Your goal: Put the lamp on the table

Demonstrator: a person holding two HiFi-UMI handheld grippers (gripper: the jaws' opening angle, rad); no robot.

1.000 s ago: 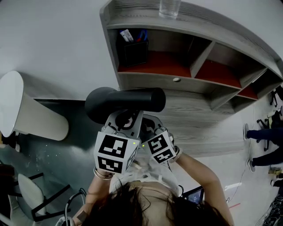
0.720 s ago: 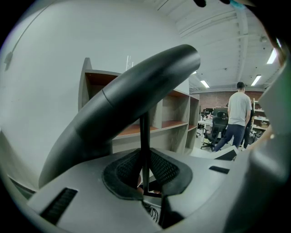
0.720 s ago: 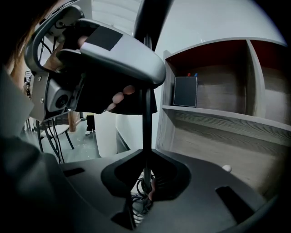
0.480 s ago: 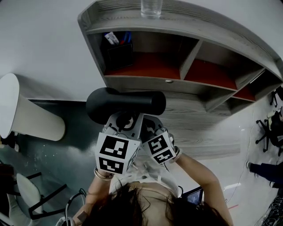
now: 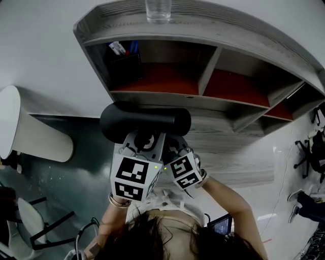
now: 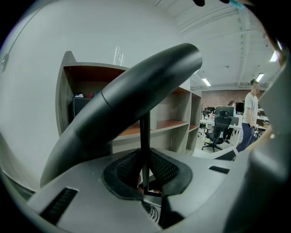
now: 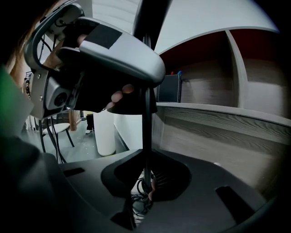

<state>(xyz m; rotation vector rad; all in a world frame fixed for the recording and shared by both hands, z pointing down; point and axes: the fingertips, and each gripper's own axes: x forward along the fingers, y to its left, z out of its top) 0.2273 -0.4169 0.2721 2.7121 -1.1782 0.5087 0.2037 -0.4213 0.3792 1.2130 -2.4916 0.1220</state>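
Observation:
A black lamp with a thick tube-shaped head (image 5: 144, 122) and a thin stem hangs in the air in front of the grey wooden table (image 5: 228, 150). Both grippers hold it side by side under the head. My left gripper (image 5: 143, 143) is shut on the stem (image 6: 144, 136), with the lamp head (image 6: 136, 95) slanting above its jaws. My right gripper (image 5: 175, 148) is shut on the same stem (image 7: 147, 127); the left gripper (image 7: 104, 50) shows above it there. The lamp's foot is hidden.
A shelf unit (image 5: 203, 56) with red-brown compartments stands on the table's back. A drinking glass (image 5: 158, 10) is on its top and a black pen holder (image 5: 124, 63) is in its left compartment. A white bin (image 5: 30, 132) and a chair (image 5: 35, 223) stand at the left.
Both grippers have carried the lamp along together with the same hold. The shelf unit and table have slid to the left in the head view, and the table front lies nearer the lamp.

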